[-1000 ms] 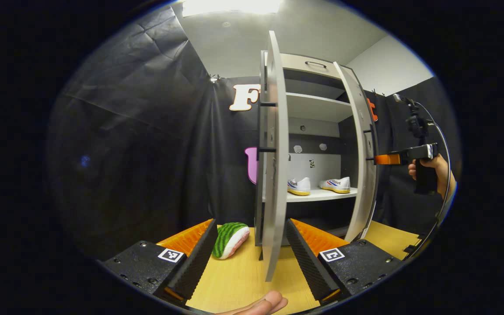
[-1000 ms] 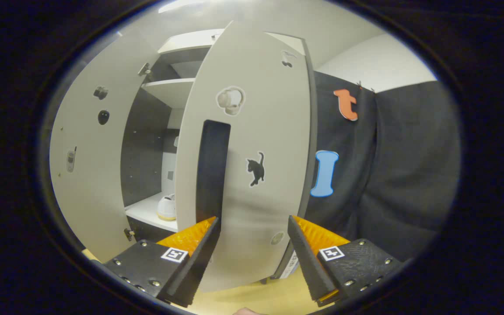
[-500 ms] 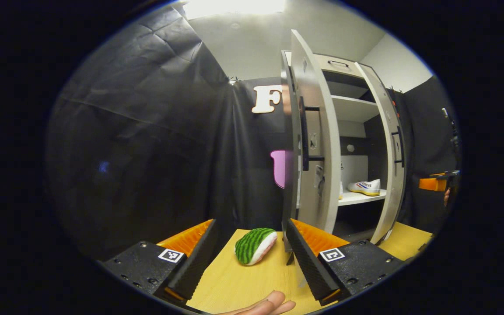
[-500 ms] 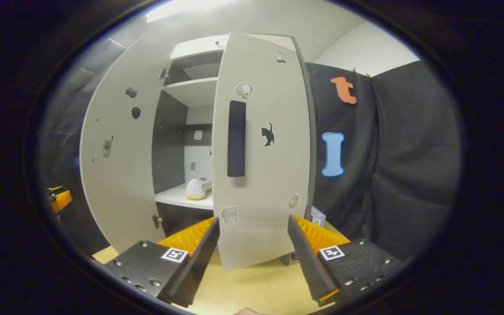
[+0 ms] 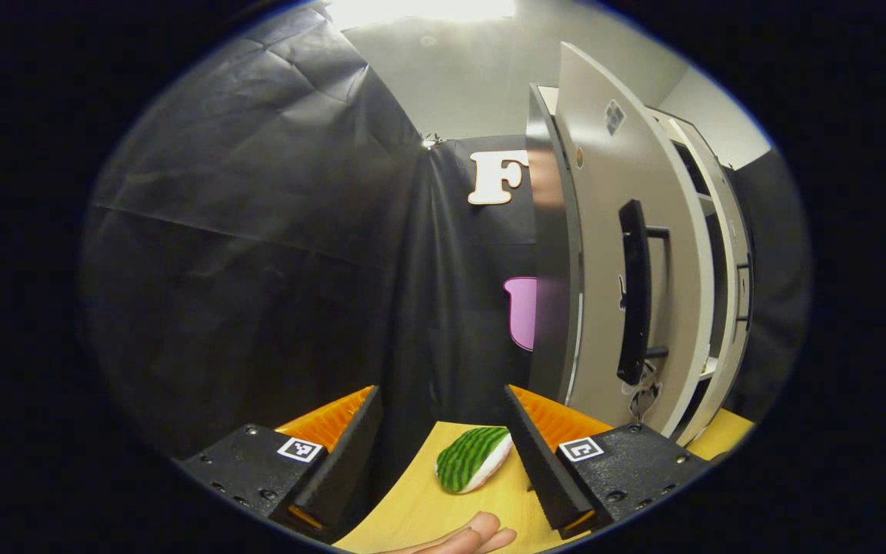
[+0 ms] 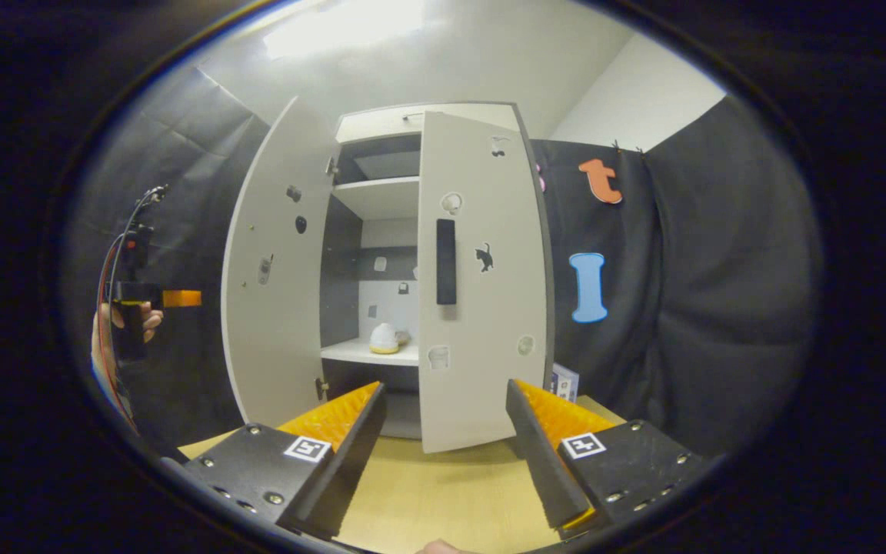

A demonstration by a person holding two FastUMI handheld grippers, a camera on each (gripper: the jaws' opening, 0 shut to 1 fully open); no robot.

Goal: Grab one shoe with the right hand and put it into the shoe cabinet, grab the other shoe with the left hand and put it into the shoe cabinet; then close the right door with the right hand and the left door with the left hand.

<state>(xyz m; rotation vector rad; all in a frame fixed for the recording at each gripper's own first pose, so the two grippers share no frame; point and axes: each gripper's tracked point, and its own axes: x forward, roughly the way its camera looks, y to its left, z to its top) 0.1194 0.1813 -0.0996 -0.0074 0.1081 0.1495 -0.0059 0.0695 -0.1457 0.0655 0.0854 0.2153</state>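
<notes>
The grey shoe cabinet (image 6: 412, 123) stands on a wooden table. Its left door (image 6: 274, 292) hangs wide open. The right door (image 6: 489, 308), with a black handle (image 6: 446, 261), is swung most of the way to, leaving a gap. Through that gap a white shoe (image 6: 384, 338) rests on the shelf. My right gripper (image 6: 443, 454) is open, back from the right door. My left gripper (image 5: 443, 454) is open too, on the outer side of the left door (image 5: 612, 254) near its black handle (image 5: 634, 292). In the right gripper view the left gripper (image 6: 180, 298) is held left of that door.
A watermelon-patterned soft toy (image 5: 474, 459) lies on the tabletop (image 5: 420, 508) just ahead of my left fingers. A small box (image 6: 564, 381) sits beside the cabinet's right foot. Black cloth walls close in on both sides. A hand (image 6: 124, 323) holds the left gripper.
The right door has swung further shut and my right gripper has drawn back from it. My left gripper has come round to the outer face of the left door.
</notes>
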